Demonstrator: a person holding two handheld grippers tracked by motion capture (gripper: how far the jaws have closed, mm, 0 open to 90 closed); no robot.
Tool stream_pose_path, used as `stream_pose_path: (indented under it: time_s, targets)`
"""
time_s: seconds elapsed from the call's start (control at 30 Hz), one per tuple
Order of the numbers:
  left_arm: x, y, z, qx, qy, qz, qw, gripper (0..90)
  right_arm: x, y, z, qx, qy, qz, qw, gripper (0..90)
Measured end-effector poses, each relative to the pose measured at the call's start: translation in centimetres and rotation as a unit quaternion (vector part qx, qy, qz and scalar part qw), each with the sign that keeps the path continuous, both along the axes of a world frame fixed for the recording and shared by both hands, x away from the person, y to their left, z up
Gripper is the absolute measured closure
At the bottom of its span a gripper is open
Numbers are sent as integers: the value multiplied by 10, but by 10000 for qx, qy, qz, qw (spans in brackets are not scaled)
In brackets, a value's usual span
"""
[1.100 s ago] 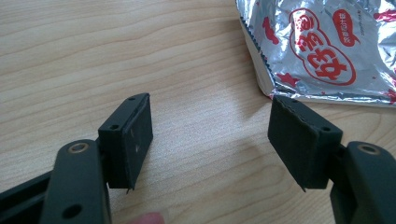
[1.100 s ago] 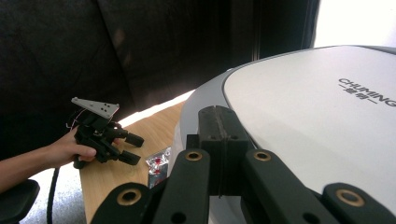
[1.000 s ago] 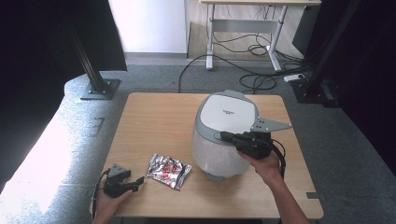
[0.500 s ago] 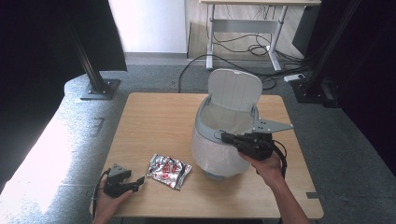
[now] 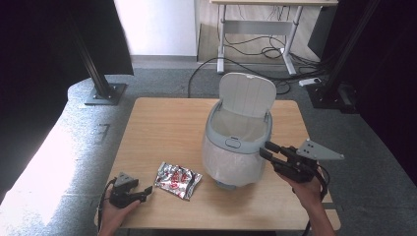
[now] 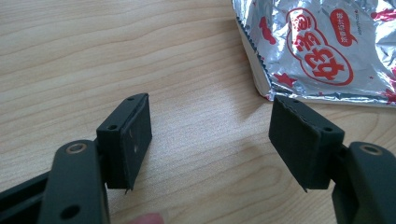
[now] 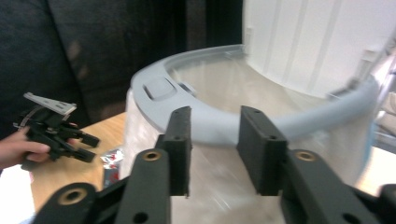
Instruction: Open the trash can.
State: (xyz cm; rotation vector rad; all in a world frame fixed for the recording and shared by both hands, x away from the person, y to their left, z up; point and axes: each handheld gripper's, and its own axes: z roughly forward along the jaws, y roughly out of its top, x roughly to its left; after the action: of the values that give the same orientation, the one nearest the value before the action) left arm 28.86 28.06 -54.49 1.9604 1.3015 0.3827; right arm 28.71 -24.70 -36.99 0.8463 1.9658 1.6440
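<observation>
The counter is pale matt wood grain, the snack packet crinkled glossy foil, the bin smooth matt plastic, the claws black matt plastic.

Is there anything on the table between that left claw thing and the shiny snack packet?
No, just bare wood. In the left gripper view the open left gripper faces the foil packet across bare tabletop.

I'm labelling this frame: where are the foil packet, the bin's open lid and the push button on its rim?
foil packet (image 5: 177, 180), high view, middle of its printed face.
open lid (image 5: 247, 95), high view, centre of its inner side.
push button (image 5: 232, 143), high view, on the front rim.
</observation>
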Motion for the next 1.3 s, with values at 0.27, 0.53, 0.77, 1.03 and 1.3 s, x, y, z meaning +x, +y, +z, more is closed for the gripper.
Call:
stream_pose_path:
  time_s: [0.27, 0.53, 0.77, 1.03, 1.3]
  targets:
    - [2, 1, 0, -22, 10, -30, 10000, 296, -5, -20, -37, -73, 65, -256, 9996, 463]
    - [6, 3, 0, -141, 60, -41, 9999, 280, 1, -36, -81, -277, 407, -629, 9968, 375]
    - [7, 2, 0, -168, 91, -27, 9998, 256, 5, -41, -111, -537, 793, -863, 9917, 362]
    - [6, 4, 5, -240, 25, 72, 9997, 267, 8, -44, -135, -734, 1088, -970, 9866, 361]
    - [2, 2, 10, -287, -106, 44, 9995, 292, 8, -46, -150, -932, 1276, -1052, 9818, 361]
